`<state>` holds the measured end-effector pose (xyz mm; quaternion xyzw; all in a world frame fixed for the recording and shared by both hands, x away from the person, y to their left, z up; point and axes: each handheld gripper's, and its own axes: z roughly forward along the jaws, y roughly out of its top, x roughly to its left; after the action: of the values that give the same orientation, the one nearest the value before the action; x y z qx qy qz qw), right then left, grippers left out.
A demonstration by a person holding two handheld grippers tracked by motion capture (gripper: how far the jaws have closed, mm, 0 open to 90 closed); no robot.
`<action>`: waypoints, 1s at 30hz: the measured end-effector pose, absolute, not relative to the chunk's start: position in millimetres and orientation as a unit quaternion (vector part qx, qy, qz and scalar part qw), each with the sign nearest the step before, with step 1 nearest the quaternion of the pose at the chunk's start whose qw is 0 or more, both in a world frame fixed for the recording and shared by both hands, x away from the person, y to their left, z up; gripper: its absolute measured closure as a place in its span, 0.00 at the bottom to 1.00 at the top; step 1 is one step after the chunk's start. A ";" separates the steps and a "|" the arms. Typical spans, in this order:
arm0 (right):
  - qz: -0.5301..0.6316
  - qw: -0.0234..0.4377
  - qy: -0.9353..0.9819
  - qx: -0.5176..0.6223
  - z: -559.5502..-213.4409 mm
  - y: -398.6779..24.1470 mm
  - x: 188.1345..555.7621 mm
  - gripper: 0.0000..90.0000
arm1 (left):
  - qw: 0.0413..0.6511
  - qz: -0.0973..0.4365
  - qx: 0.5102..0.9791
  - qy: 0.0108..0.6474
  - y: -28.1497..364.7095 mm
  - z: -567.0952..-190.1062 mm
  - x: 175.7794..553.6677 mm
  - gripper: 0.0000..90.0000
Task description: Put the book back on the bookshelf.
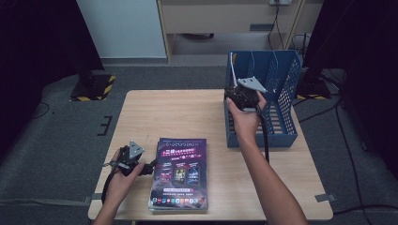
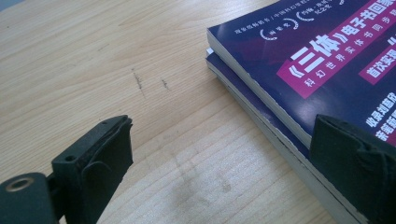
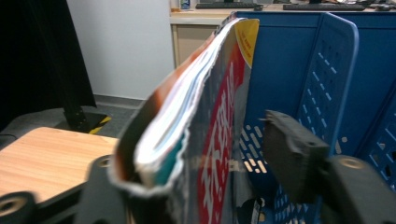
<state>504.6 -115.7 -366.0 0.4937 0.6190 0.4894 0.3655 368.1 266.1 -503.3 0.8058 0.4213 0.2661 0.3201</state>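
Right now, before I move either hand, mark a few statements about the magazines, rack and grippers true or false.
1. Magazines lie stacked on the table. True.
2. The rack is red. False: it is blue.
3. The right gripper has a magazine standing between its jaws. True; the right-hand jaw stands off it.
4. The left gripper is clamped on the stack. False: its jaws are open, one over the bare table, one at the stack's edge.
5. The rack sits at the table's near left corner. False: far right.
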 end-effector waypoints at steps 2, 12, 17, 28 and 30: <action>0.491 0.361 0.625 0.489 -364.0 -115.1 501.6 0.36 | 0.319 0.266 0.807 0.420 265.9 -503.3 368.0 0.06; 0.504 0.336 0.635 0.479 -366.6 -121.7 482.4 0.21 | 0.318 0.267 0.806 0.422 266.2 -503.5 368.1 0.06; 0.518 0.314 0.641 0.471 -373.2 -129.2 469.3 0.18 | 0.323 0.269 0.802 0.425 267.3 -502.3 367.8 0.06; 0.529 0.273 0.667 0.448 -400.2 -144.3 436.5 0.14 | 0.363 0.266 0.784 0.427 267.5 -495.5 359.3 0.07; 0.529 0.268 0.679 0.432 -406.0 -145.6 429.0 0.11 | 0.368 0.267 0.784 0.423 266.2 -494.3 357.5 0.08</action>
<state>429.0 -145.6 -406.0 0.4324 0.6792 0.5290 0.2682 357.5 266.2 -494.3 0.7839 0.4229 0.2668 0.3681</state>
